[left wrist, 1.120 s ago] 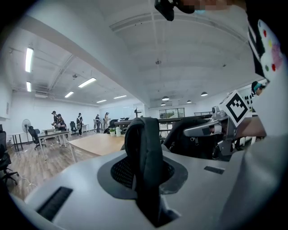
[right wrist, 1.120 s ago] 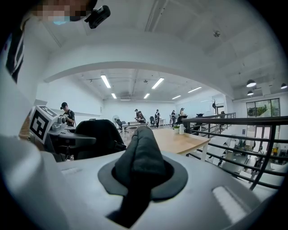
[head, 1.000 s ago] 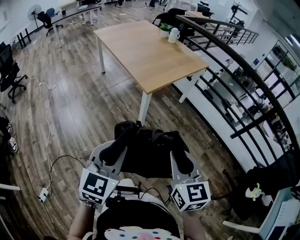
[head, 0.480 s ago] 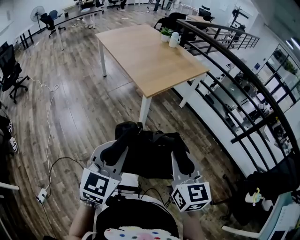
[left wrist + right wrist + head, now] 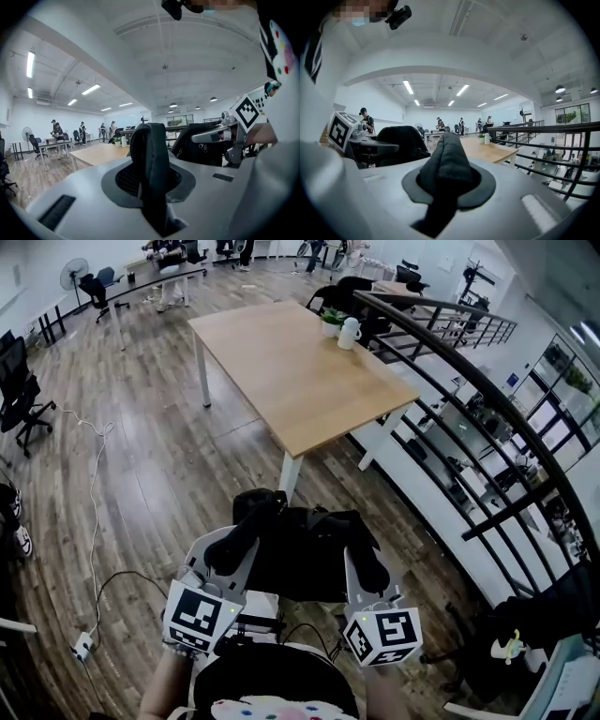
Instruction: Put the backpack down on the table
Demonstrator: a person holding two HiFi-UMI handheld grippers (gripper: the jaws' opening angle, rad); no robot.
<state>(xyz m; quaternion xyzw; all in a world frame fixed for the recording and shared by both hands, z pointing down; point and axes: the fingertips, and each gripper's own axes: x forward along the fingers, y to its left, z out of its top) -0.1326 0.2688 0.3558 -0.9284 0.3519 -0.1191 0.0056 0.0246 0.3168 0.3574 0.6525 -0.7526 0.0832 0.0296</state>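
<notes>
Backpack [image 5: 298,554], black and floppy, hangs in the air just short of the table's near corner. It is not on the table [image 5: 309,381] yet. The left gripper [image 5: 242,531] has its jaws squeezed tight on the left strap [image 5: 149,159], on the side nearer the table's left edge. The right gripper [image 5: 364,561] has its jaws squeezed tight on the right strap [image 5: 446,171]. The bag droops between the two grippers. A small plant [image 5: 330,321] and a white jug [image 5: 349,334] stand side by side at the table's far end. A black railing [image 5: 469,399] runs along the table's right side.
</notes>
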